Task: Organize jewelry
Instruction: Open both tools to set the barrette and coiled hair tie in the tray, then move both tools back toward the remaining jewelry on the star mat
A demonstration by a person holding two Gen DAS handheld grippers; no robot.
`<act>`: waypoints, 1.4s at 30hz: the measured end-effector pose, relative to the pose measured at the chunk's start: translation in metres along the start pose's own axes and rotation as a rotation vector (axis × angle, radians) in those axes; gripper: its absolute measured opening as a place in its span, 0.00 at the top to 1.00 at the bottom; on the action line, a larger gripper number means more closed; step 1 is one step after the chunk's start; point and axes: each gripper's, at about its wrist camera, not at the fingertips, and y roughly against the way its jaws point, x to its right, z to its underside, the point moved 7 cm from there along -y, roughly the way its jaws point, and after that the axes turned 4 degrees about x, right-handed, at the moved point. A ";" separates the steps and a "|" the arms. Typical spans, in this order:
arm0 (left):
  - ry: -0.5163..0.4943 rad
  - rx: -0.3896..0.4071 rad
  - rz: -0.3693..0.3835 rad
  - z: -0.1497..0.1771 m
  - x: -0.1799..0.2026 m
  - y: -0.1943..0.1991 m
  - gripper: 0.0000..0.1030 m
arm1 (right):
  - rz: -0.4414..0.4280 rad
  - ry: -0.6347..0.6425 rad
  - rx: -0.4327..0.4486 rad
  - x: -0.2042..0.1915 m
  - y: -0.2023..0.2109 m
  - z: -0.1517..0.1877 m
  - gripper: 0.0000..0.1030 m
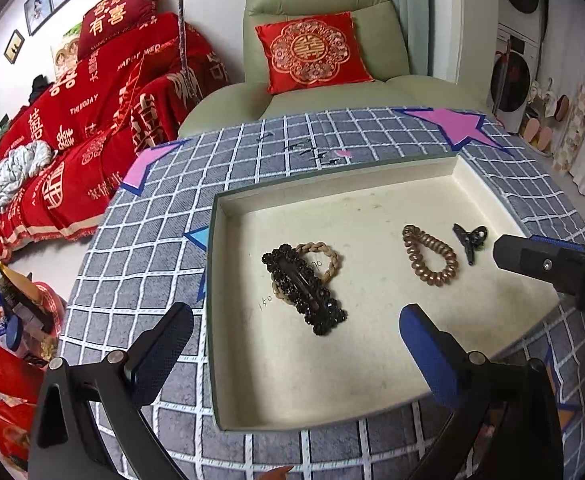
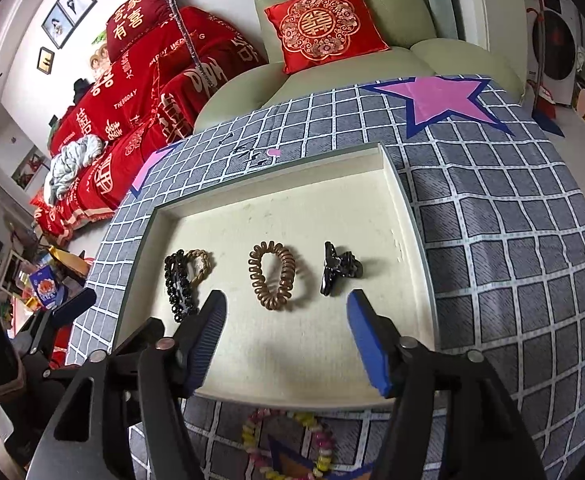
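Behind the work area a green armchair (image 1: 324,20) with a red cushion (image 1: 310,50) and a bed in red covers fill the room, while the tabletop (image 2: 504,240) under its grey checked cloth carries a shallow cream tray (image 2: 406,216). Inside the tray the pieces lie in a loose row, well apart, probably so each can be seen and picked out alone: a black beaded hair clip (image 1: 306,290) resting across a braided tan hair tie (image 1: 324,254), a bronze spiral hair tie (image 2: 272,276) in the middle, and a small black claw clip (image 2: 338,268) toward the right wall. The left tongs (image 1: 292,344) stand wide and hold nothing, hovering over the tray's near left part; the right tongs (image 2: 286,334) are also parted and empty, just short of the spiral tie. A pink and yellow beaded bracelet (image 2: 288,444) lies outside the tray on the cloth, likely the next piece to bring in.
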 end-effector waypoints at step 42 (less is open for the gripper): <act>-0.087 -0.023 0.058 0.160 0.002 0.124 0.00 | 0.006 0.022 -0.040 0.016 0.116 0.133 0.00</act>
